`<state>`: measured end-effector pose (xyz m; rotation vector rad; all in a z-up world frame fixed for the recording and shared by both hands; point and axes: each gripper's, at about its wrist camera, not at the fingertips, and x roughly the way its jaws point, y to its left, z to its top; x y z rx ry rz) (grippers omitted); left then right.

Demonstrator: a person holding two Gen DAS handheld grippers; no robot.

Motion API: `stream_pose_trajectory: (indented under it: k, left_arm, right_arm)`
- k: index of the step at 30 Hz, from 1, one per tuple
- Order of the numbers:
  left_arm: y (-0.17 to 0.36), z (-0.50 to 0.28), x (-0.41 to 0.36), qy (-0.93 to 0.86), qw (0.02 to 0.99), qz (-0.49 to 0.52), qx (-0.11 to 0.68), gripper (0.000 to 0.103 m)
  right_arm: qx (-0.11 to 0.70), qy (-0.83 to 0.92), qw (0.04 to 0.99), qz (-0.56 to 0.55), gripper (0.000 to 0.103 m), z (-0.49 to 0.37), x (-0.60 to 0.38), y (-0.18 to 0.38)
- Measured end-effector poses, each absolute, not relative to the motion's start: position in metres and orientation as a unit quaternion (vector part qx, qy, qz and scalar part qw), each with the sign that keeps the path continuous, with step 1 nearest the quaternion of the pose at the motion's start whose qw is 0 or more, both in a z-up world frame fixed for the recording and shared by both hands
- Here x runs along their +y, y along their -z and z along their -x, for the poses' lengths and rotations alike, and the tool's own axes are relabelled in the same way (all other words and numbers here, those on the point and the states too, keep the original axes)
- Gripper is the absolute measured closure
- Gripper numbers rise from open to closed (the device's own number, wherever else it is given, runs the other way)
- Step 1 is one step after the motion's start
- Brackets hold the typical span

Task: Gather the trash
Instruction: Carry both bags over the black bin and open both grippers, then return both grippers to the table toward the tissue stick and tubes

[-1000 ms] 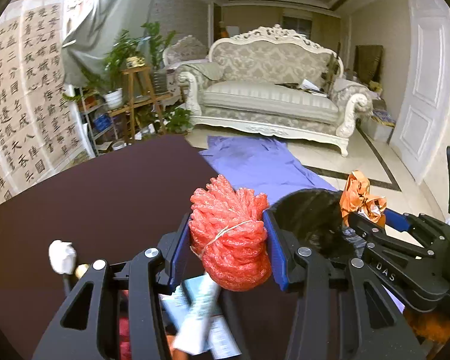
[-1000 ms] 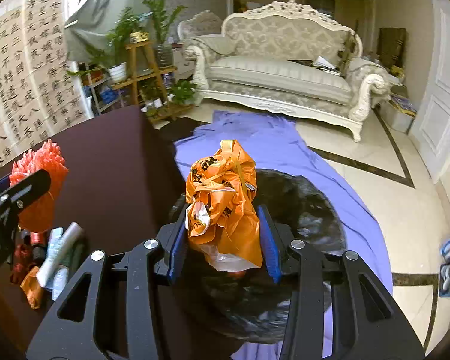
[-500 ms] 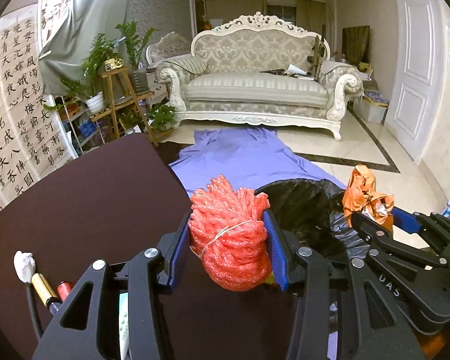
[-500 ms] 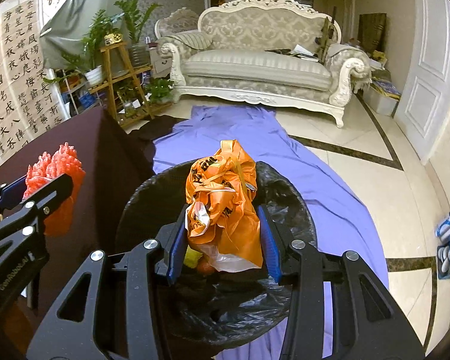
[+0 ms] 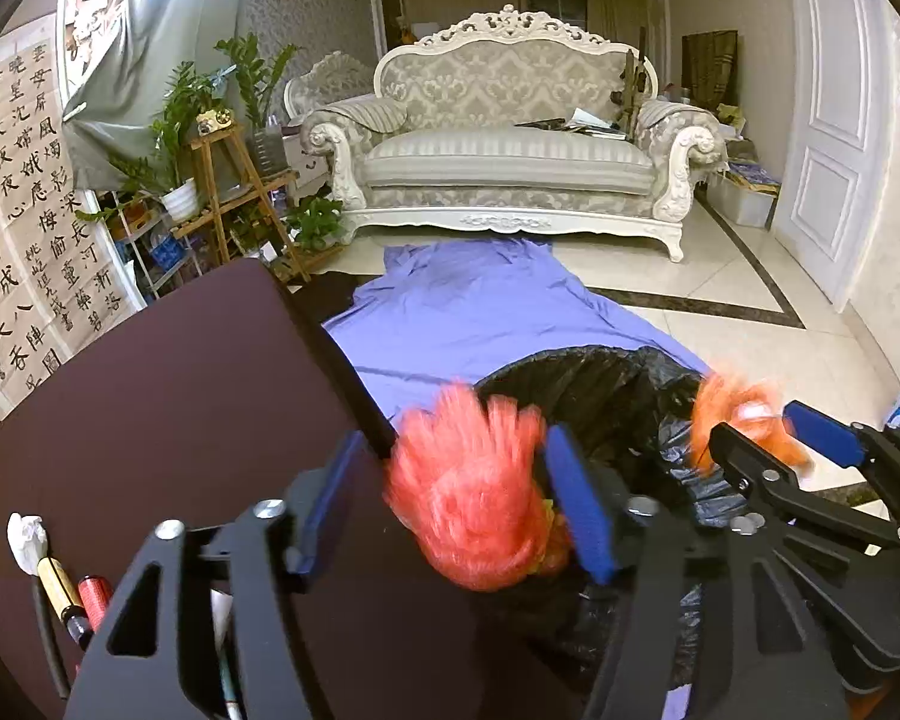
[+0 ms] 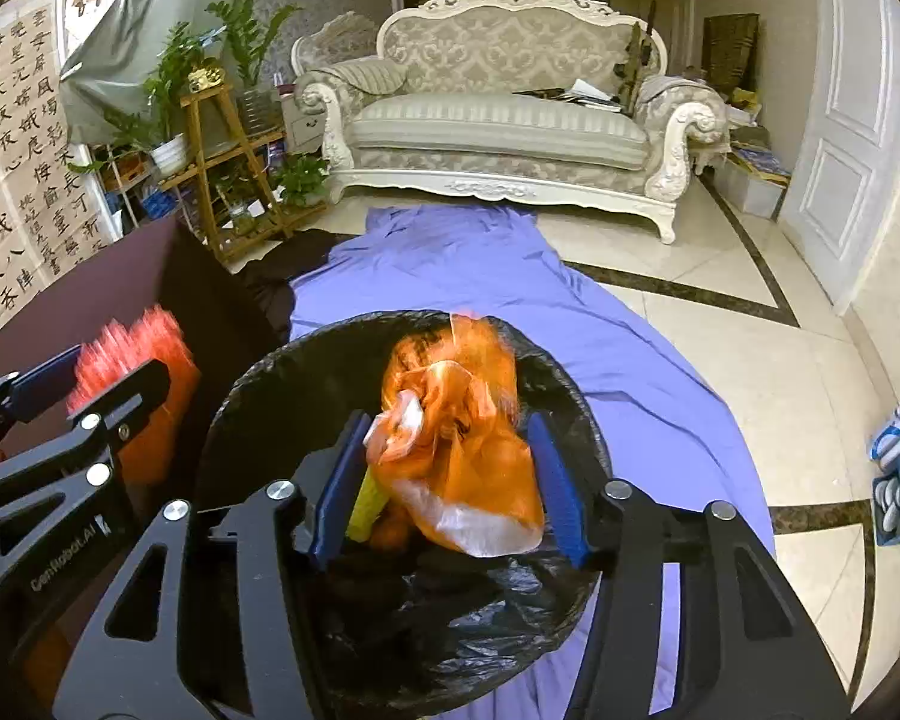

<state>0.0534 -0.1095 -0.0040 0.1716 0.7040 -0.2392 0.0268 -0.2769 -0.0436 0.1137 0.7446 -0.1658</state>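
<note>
In the left wrist view a red foam net bundle (image 5: 468,498) is blurred by motion between the blue pads of my left gripper (image 5: 450,501). Its jaws are opening, and a gap shows at the left pad. The bundle hangs at the near rim of the black-lined trash bin (image 5: 600,378). In the right wrist view my right gripper (image 6: 444,474) is over the bin (image 6: 258,396). Its jaws are opening too, and a blurred orange plastic bag (image 6: 456,450) is loose between the pads. Each gripper shows in the other's view: left gripper (image 6: 84,384), right gripper (image 5: 768,438).
A dark brown table (image 5: 150,420) lies left of the bin, with a white tissue wad (image 5: 27,540) and pens at its near left corner. A purple cloth (image 6: 480,264) covers the floor beyond the bin. A sofa (image 5: 510,162) and a plant stand (image 5: 228,180) stand farther back.
Both grippers moved from over the table to the bin. Their jaws have widened, and the red bundle and the orange bag, sharp and clamped before, are now blurred and loose.
</note>
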Motion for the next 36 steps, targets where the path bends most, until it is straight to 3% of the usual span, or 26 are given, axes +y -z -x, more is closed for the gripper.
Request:
stream_pose_trajectory:
  k: [10,18,36]
  left_arm:
    - [0.001,-0.053,-0.109,0.112,0.93,-0.083,0.339,0.026]
    - [-0.006,-0.046,-0.103,0.102,0.933,-0.078,0.337,0.026]
    - [-0.02,-0.011,0.013,0.001,0.939,-0.05,0.34,0.026]
  right_arm:
    - [0.356,0.094,0.928,-0.058,0.044,-0.023,-0.283,0.038]
    - [0.349,0.092,0.931,-0.058,0.044,-0.017,-0.277,0.029]
    - [0.348,0.006,0.937,-0.026,0.044,-0.011,-0.187,0.017]
